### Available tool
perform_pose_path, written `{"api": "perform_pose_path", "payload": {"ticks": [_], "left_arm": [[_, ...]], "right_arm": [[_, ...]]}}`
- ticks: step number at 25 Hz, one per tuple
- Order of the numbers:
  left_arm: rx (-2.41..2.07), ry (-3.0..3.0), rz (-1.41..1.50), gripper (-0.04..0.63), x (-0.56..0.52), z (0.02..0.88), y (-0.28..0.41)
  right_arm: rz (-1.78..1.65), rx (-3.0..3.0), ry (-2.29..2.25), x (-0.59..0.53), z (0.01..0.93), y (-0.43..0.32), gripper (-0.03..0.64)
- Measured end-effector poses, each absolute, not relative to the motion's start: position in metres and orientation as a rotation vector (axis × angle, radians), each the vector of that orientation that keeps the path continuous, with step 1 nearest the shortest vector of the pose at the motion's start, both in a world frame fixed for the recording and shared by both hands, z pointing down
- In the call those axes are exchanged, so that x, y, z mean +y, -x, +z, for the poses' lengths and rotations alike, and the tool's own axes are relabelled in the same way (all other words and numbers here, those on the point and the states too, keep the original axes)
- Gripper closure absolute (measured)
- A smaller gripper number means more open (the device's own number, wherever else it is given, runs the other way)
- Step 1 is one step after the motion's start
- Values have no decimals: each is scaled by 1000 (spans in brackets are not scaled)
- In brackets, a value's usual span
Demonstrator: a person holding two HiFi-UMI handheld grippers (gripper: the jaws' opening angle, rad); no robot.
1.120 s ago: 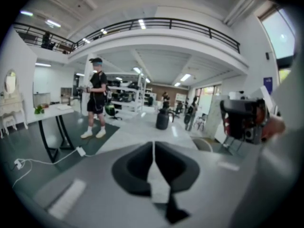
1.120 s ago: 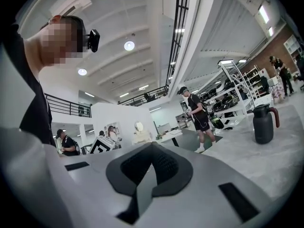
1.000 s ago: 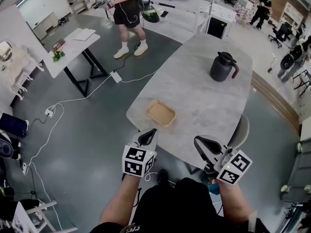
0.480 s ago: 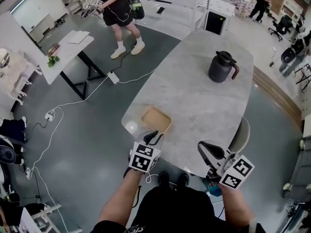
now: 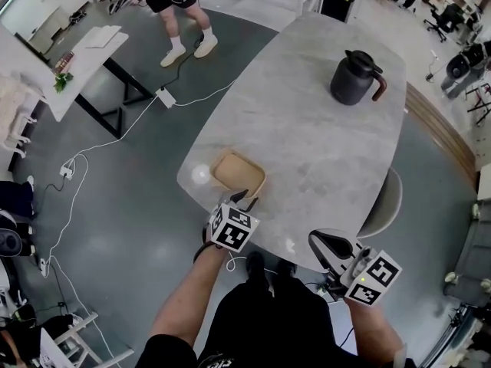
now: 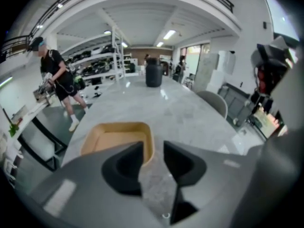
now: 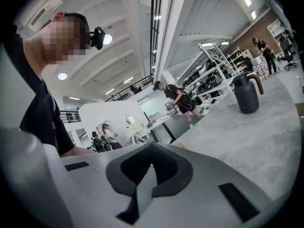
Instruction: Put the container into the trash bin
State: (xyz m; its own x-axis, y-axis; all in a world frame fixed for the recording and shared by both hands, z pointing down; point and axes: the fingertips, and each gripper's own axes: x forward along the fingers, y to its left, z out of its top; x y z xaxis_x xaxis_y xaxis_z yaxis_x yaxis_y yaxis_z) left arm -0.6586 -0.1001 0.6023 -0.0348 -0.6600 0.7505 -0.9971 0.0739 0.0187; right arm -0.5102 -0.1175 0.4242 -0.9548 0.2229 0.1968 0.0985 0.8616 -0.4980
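The container [image 5: 238, 172] is a shallow tan tray lying near the close end of the grey table [image 5: 307, 144]. In the left gripper view the container [image 6: 114, 137] fills the space just ahead of the jaws. My left gripper [image 5: 244, 198] points down at its near right corner. The jaws of my left gripper [image 6: 153, 152] are opening, with the tray's right rim in line with the gap and no pad pressing on it. My right gripper [image 5: 322, 242] hovers at the table's near edge to the right. Seen from its own camera, my right gripper [image 7: 152, 148] is shut and empty.
A black jug [image 5: 354, 77] stands far down the table. A grey chair [image 5: 383, 202] is tucked in on the right. A white desk [image 5: 69, 60], floor cables [image 5: 115, 140] and a standing person [image 5: 173, 6] are off to the left. No trash bin shows.
My left gripper has dropped and gone forward to the container's near corner, and its jaws have come apart. The right gripper has sunk a little near the table edge.
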Motion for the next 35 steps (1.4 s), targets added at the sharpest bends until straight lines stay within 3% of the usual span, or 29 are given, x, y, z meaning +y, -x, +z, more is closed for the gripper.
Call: {"api": "perform_pose_path", "payload": {"ticks": [12,16,17,22,35], "left_arm": [[-1576,-1694,1048,454,-106,653,652],[-1575,-1693,1116,513,-105,657,655],[-1571,-1696,1116,545,-103,657,653],[-1573,-1756,1053,560,-92,641,641],[-1707,-1882,754,562,-71,541,610]], "right_arm": [[772,-2804,79,-113,430,492,623],[754,-2823,14,-113,421,479,623],[753,-2826,1,-110,418,476,623],[761,-2852,-67,-99,402,466,623],[694,-2959,-114,-86,358,443,623]]}}
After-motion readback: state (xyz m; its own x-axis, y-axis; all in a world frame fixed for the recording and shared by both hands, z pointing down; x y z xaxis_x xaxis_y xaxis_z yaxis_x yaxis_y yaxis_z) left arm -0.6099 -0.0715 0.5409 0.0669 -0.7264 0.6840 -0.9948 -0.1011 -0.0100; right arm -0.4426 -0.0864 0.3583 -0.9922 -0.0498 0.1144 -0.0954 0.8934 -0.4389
